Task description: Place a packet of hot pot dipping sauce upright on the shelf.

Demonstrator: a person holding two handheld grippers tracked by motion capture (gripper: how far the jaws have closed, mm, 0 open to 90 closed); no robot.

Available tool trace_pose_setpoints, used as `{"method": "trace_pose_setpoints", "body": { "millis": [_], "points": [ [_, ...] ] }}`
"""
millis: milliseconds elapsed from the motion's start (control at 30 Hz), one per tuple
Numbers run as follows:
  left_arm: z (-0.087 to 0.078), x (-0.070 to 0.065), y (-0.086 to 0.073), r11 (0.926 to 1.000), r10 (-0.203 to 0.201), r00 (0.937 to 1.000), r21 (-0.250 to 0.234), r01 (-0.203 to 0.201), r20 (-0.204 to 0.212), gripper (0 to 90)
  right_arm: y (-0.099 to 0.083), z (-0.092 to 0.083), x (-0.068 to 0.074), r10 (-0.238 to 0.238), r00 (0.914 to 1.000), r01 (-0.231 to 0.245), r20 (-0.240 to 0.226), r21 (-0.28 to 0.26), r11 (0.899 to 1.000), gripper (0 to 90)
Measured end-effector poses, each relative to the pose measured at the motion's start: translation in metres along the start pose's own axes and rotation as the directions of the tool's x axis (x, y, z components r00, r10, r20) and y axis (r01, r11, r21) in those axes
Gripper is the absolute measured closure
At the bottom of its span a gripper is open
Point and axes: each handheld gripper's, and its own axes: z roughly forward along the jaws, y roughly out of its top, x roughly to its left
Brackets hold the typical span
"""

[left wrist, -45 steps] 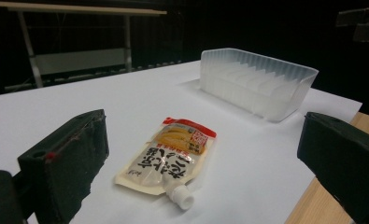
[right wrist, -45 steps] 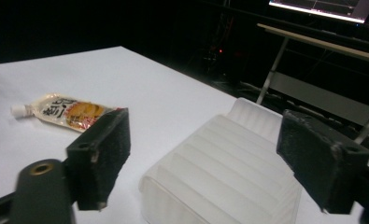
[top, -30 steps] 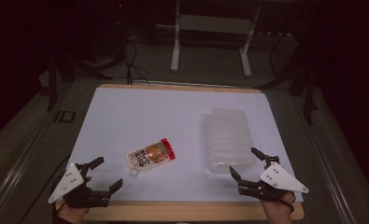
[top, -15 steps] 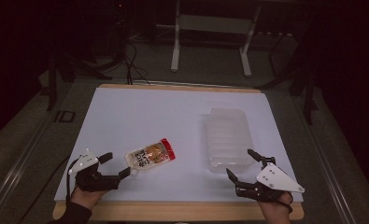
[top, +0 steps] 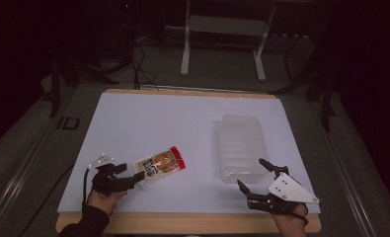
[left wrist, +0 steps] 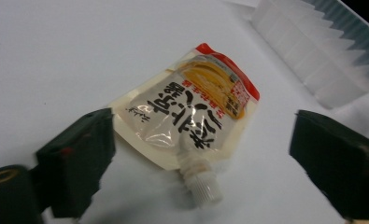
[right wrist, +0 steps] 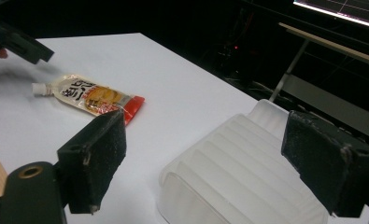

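Low at the table's near left, the left gripper (top: 133,178) straddles the pouch's (top: 160,163) spout, jaws just narrowing, nothing grasped yet.

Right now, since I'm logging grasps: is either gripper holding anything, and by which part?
Nothing is held. The left gripper is open, jaws just closing either side of the pouch's spout without touching. The right gripper is open and holds nothing.

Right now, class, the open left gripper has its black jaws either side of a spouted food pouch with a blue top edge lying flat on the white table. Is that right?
Not quite: the pouch's top edge is red, not blue, as the left gripper view shows. The rest holds: the left gripper is open, its jaws either side of the pouch lying flat on the white table.
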Motion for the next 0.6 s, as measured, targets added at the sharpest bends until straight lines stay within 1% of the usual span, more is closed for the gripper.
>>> {"method": "trace_pose_setpoints", "body": {
  "millis": [33, 67, 100, 133, 167, 200, 233, 267, 300, 367, 400, 433, 500, 533, 567, 600],
  "points": [
    [0.0, 0.0, 0.0, 1.0, 0.0, 1.0, 0.0, 0.0, 0.0, 9.2, 0.0, 0.0, 0.0, 0.0, 1.0, 0.0, 0.0, 0.0, 1.0, 14.0],
    [0.003, 0.005, 0.001, 0.9995, -0.031, 0.9995, -0.005, 0.031, -0.005, 9.5, 0.0, 0.0, 0.0, -0.007, 1.0, 0.007, -0.002, 0.005, 1.0, 14.1],
    [0.004, 0.009, 0.002, 0.9975, -0.07, 0.9976, -0.013, 0.07, -0.007, 10.9, 0.0, 0.001, 0.0, -0.009, 0.9999, 0.009, -0.004, 0.005, 1.0, 14.1],
    [0.004, 0.009, 0.002, 0.9975, -0.07, 0.9976, -0.013, 0.07, -0.007, 11.5, 0.0, 0.001, 0.001, -0.008, 1.0, 0.008, -0.006, 0.007, 1.0, 14.1],
    [0.006, 0.014, 0.003, 0.9944, -0.104, 0.9946, -0.018, 0.104, 0.001, 12.6, 0.0, 0.001, 0.001, -0.008, 0.9999, 0.008, -0.006, 0.008, 1.0, 14.2],
    [0.007, 0.015, 0.003, 0.9952, -0.098, 0.9952, -0.011, 0.098, -0.007, 13.2, 0.0, 0.001, 0.001, -0.01, 0.9999, 0.01, -0.007, 0.008, 1.0, 14.2],
    [0.008, 0.016, 0.003, 0.9944, -0.105, 0.9944, -0.009, 0.105, -0.007, 14.0, 0.0, 0.001, 0.001, -0.008, 0.9999, 0.008, -0.01, 0.009, 1.0, 14.2],
    [0.009, 0.017, 0.002, 0.9927, -0.121, 0.9927, 0.003, 0.121, 0.002, 15.0, 0.0, 0.001, 0.001, -0.008, 0.9999, 0.008, -0.009, 0.01, 1.0, 14.2],
    [0.01, 0.017, 0.001, 0.9905, -0.137, 0.9906, 0.014, 0.137, 0.002, 15.4, 0.0, 0.001, 0.001, -0.01, 0.9999, 0.01, -0.008, 0.011, 1.0, 14.3],
    [0.011, 0.016, -0.001, 0.9902, -0.136, 0.9908, 0.034, 0.135, 0.002, 19.0, -0.001, 0.001, 0.001, -0.01, 0.9999, 0.01, -0.009, 0.012, 1.0, 14.2],
    [0.011, 0.015, -0.002, 0.9889, -0.142, 0.9899, 0.043, 0.142, 0.001, 19.6, -0.001, 0.001, 0.001, -0.009, 0.9999, 0.009, -0.009, 0.012, 1.0, 14.3],
    [0.012, 0.015, -0.003, 0.9872, -0.148, 0.9888, 0.057, 0.149, -0.019, 20.7, -0.001, 0.001, 0.001, -0.01, 0.9999, 0.01, -0.011, 0.013, 1.0, 14.3],
    [0.012, 0.017, -0.004, 0.9805, -0.184, 0.9827, 0.066, 0.185, -0.022, 22.8, -0.001, 0.001, 0.001, -0.012, 0.9999, 0.012, -0.011, 0.014, 1.0, 14.3],
    [0.012, 0.019, -0.004, 0.9762, -0.204, 0.9788, 0.072, 0.205, -0.013, 24.6, -0.001, 0.001, 0.001, -0.015, 0.9998, 0.015, -0.011, 0.014, 1.0, 14.3],
    [0.012, 0.021, -0.005, 0.9707, -0.229, 0.9734, 0.074, 0.229, -0.008, 27.0, 0.0, 0.001, 0.001, -0.018, 0.9998, 0.018, -0.01, 0.011, 1.0, 14.3],
    [0.013, 0.022, -0.005, 0.9666, -0.244, 0.9698, 0.08, 0.243, -0.004, 29.2, 0.0, 0.0, 0.001, -0.019, 0.9998, 0.019, -0.011, 0.008, 1.0, 14.3]
  ]
}}
